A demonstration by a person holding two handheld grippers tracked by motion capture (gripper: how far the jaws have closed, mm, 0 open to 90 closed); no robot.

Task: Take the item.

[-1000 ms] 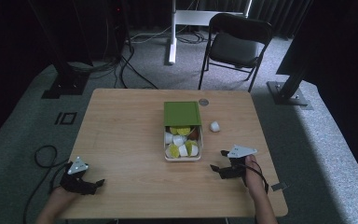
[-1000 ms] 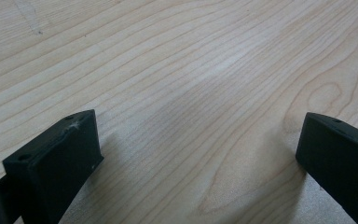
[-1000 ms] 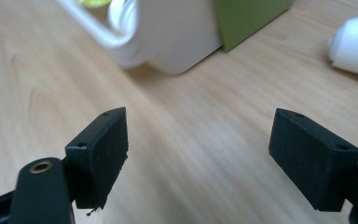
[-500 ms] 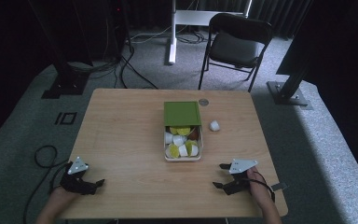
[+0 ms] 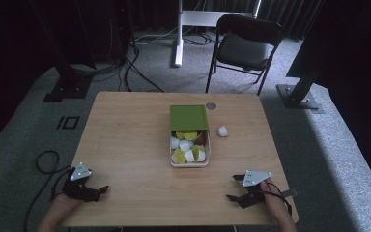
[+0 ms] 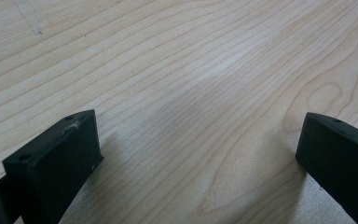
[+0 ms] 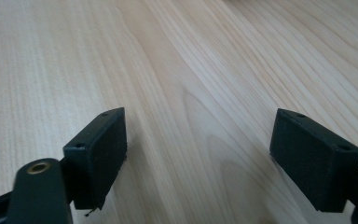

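Note:
My left gripper [image 5: 100,191] rests low over the wooden table [image 5: 125,135] at its near left corner. In the left gripper view its jaws [image 6: 196,154] stand wide apart over bare wood. Near the front right corner my right gripper [image 5: 232,187] points left, open, with bare wood between the jaws [image 7: 198,149]; they have just opened slightly further. A cream box [image 5: 189,163] of white and yellow-green pieces sits mid-table, its green lid [image 5: 188,117] slid over the far half. One white piece [image 5: 222,131] lies loose to the box's right.
A small round grey disc [image 5: 211,105] lies behind the lid near the far edge. A black folding chair [image 5: 244,48] and stand bases are on the floor beyond the table. Cables trail off the near left corner.
My right gripper has drawn back toward the near edge of the table and sunk a little. The left gripper has stayed where it was.

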